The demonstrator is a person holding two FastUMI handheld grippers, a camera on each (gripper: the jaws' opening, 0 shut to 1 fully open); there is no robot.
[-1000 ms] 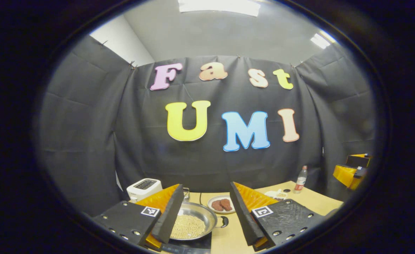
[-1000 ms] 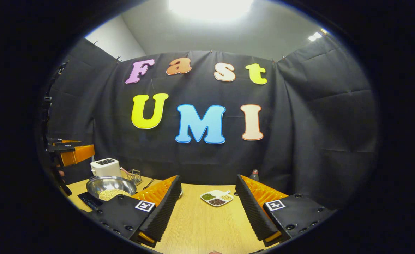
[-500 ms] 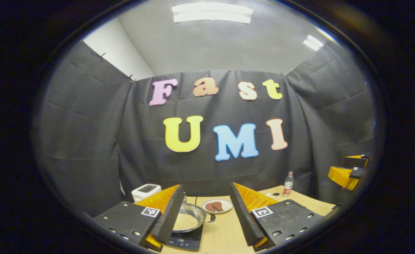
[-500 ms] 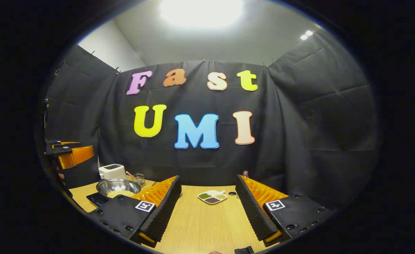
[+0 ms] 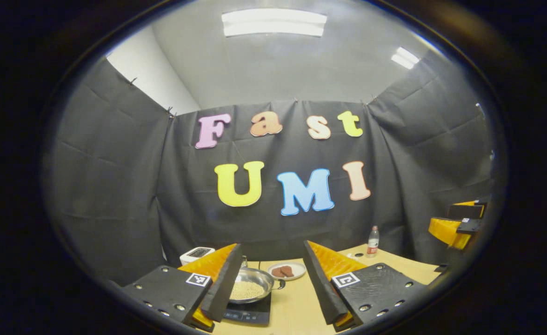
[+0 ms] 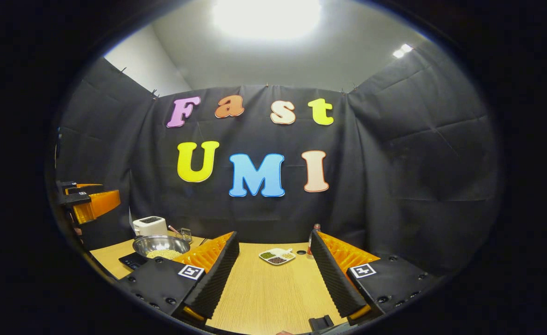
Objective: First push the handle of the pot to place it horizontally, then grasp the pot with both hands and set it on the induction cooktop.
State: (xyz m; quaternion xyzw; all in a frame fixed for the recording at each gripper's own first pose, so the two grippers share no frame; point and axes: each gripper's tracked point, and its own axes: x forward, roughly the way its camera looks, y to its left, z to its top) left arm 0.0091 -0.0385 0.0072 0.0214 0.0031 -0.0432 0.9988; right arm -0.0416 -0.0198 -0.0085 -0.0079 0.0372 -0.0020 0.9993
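The pot (image 5: 250, 288) of beans sits on the induction cooktop (image 5: 250, 314) near the table's (image 6: 273, 288) left edge; left tongs (image 5: 271, 284) and right tongs (image 6: 274, 274) gape wide, holding nothing. Placement looks complete; only withdrawal appears left.

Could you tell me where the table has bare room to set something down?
The widest bare patch is the wood in front of the divided dish. Another lies right of the cooktop, before the plate of meat. The pot, toaster and wire basket crowd the table's left end.
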